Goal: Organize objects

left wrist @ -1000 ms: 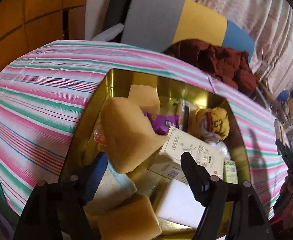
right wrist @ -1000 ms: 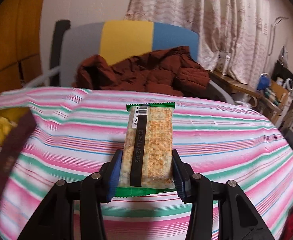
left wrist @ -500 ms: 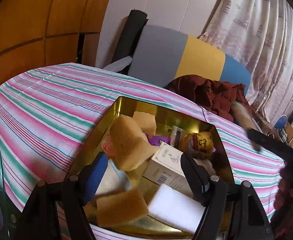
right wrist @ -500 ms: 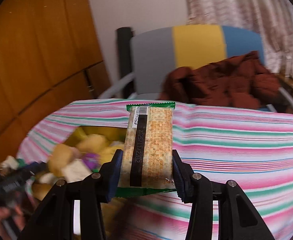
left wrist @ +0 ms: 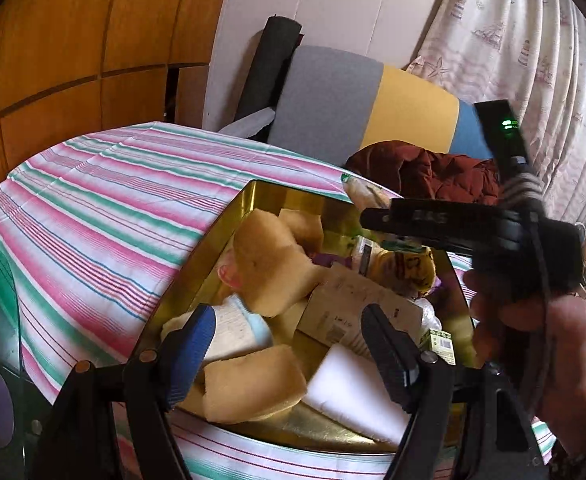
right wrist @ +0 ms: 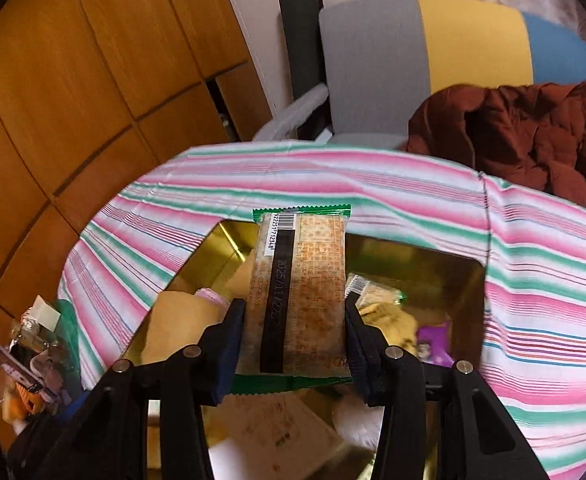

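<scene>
On the cracker packet (right wrist: 299,296) you can read "2025/11/2", perhaps more; its barcode label digits look like "922251712348".

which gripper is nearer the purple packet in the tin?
Right, as far as I can judge. The right gripper, shut on a cracker pack, hangs over the purple packet. The left gripper sits open at the tin's near end.

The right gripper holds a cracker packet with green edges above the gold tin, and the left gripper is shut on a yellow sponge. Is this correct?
Not entirely. In the left wrist view the left gripper is open, holding nothing; the yellow sponge lies in the gold tin. The right gripper does hold the cracker packet above it.
</scene>
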`<action>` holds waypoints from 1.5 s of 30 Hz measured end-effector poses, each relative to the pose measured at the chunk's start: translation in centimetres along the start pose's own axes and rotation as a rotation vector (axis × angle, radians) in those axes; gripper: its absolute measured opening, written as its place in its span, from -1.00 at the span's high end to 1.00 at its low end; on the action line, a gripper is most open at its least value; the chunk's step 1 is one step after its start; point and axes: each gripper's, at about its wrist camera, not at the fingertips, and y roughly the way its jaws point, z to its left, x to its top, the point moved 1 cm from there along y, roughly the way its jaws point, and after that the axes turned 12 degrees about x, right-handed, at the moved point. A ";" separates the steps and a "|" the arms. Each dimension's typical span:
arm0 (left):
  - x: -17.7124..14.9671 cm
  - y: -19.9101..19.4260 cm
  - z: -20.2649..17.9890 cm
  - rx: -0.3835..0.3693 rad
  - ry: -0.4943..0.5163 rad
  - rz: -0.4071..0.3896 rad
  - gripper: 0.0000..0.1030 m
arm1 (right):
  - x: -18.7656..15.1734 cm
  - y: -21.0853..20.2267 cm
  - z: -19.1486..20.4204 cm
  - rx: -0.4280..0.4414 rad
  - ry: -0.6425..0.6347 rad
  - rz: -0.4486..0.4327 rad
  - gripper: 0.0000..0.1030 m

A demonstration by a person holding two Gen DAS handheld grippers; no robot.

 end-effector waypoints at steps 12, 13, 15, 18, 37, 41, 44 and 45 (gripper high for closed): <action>-0.3 -0.1 -0.2 0.018 -0.007 0.014 -0.49 | -1.0 -1.6 -0.5 -0.011 0.019 -0.060 -0.31; -0.3 -0.1 -0.5 0.021 -0.002 0.018 -0.49 | -1.3 -2.6 -0.4 -0.016 0.013 -0.082 -0.45; -0.5 -0.2 -1.0 0.025 0.010 0.022 -0.49 | -2.1 -4.3 -0.1 -0.036 -0.003 -0.099 -0.55; -0.6 -0.6 -1.6 0.028 0.024 0.022 -0.49 | -3.2 -5.8 0.2 -0.078 -0.027 -0.096 -0.55; 0.6 -3.1 -1.3 0.115 0.039 0.048 -0.49 | -8.2 -12.7 3.0 -0.253 -0.045 -0.095 -1.00; 0.8 -3.8 -1.3 0.132 0.057 0.051 -0.49 | -8.4 -13.4 3.8 -0.278 -0.017 -0.101 -1.00; 1.0 -4.0 -1.4 0.150 0.072 0.059 -0.49 | -8.8 -13.9 4.5 -0.311 -0.019 -0.108 -1.00; 1.1 -4.1 -1.5 0.155 0.075 0.057 -0.49 | -8.9 -14.0 4.6 -0.324 -0.018 -0.109 -1.00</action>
